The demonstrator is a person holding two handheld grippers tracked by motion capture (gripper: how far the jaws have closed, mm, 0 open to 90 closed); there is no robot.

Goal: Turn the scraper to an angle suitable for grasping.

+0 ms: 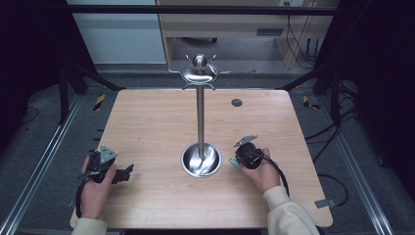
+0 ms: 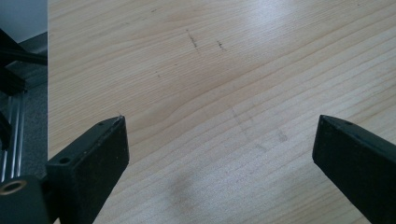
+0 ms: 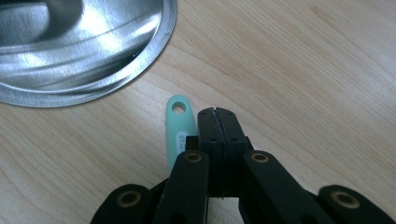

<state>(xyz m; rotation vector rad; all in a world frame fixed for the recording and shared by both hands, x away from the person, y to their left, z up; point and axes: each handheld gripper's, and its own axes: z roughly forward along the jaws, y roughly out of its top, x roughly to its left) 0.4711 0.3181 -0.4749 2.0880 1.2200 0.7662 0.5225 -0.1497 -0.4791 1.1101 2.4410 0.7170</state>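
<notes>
Handle (image 3: 180,125), mint, lies flat just left of the right gripper (image 3: 218,112), whose jaws meet empty; re-gripping may slide it against the stand (image 3: 88,51); left gripper (image 2: 219,140) gapes.

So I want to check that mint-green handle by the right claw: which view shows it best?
The right gripper view: the mint-green handle lies close up on the table, its hanging hole clear, beside the shut right claw. The high view shows a small green sliver by the stand's base. The left gripper view looks at bare wood.
</notes>
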